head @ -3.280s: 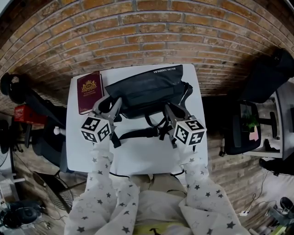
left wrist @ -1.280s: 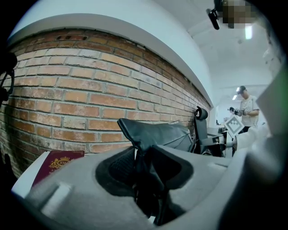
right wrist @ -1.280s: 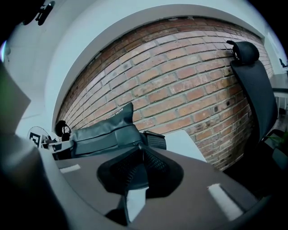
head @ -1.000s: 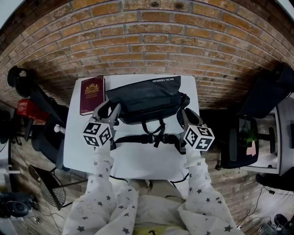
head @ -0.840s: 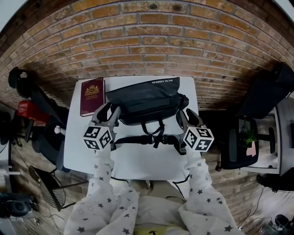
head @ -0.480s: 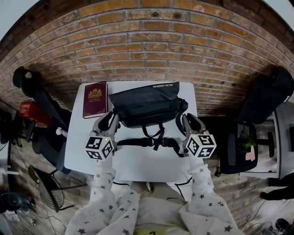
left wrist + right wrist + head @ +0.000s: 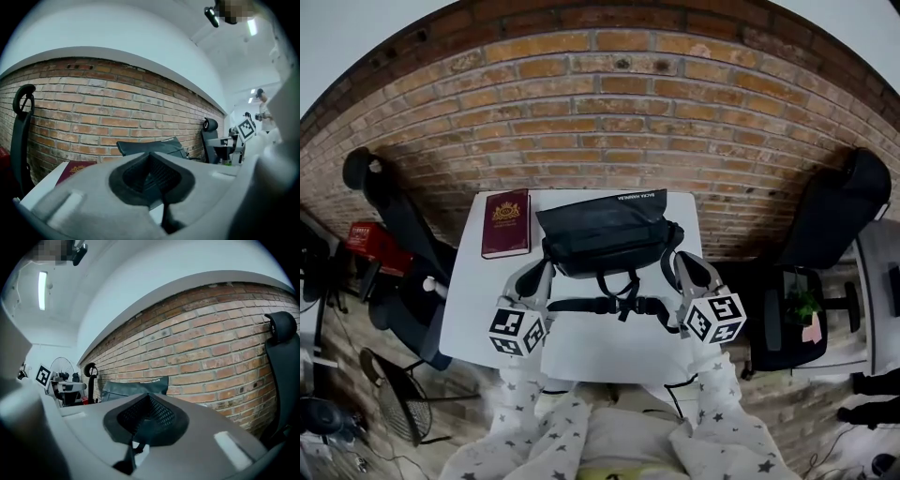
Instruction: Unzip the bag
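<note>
Head view: the black bag point(image 7: 605, 232) lies on the white desk point(image 7: 591, 339), at the edge by the brick wall. Its strap point(image 7: 600, 305) runs along the bag's near side. A dark red booklet point(image 7: 506, 223) lies just left of the bag. We hold the left gripper point(image 7: 534, 275) near the bag's left end & the right gripper point(image 7: 684, 267) near its right end. In both gripper views the fingers point(image 7: 84, 187) are pressed together w/ nothing betw. them, apart from the bag.
</note>
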The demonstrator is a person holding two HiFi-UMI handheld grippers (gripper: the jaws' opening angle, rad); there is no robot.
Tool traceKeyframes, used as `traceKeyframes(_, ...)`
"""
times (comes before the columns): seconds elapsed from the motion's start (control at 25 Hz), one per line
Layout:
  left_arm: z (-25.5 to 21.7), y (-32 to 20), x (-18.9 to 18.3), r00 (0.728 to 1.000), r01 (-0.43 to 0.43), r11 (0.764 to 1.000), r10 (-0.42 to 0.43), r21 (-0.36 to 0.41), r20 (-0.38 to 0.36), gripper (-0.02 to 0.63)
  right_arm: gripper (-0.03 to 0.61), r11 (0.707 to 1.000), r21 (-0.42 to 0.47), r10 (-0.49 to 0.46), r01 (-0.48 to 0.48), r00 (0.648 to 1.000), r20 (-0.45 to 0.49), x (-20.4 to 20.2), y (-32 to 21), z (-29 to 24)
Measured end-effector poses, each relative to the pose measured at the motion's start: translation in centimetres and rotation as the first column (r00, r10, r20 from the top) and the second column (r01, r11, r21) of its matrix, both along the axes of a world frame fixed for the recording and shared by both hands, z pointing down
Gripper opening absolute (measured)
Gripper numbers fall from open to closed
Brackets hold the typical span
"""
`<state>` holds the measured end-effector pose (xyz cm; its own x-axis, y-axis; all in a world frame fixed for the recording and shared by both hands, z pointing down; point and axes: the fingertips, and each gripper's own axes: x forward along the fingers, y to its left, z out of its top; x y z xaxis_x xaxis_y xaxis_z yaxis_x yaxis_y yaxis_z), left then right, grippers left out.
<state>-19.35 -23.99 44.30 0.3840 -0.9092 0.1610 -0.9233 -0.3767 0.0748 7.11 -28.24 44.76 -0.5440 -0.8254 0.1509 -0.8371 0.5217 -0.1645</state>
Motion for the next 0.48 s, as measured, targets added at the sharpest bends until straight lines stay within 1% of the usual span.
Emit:
traceKeyframes(0.16,-1.1,0.8,0.1,1.0,-0.001,1.0,0.001,0.005,-0.013,-0.002,0.006,0.999,0.033,-0.018,0.018,1.0,0.002,-0.7,0.8,-1.5)
traceKeyframes(0.28,-2.6,1.5,-0.2,1.0,0.002,1.0,-0.001,0.014,-0.011,-0.002,0.006,0.998,0.057,-0.024,0.022,0.999,0.035,-1.1,1.5,-3.3)
traceKeyframes(0.48,-5.4,2.6,-0.7,0.999,0.01,0.998,-0.008,0.057,-0.031,-0.002,0.005,0.993,0.113,-0.033,0.025,0.997,0.069,-1.7,3.1,-6.6)
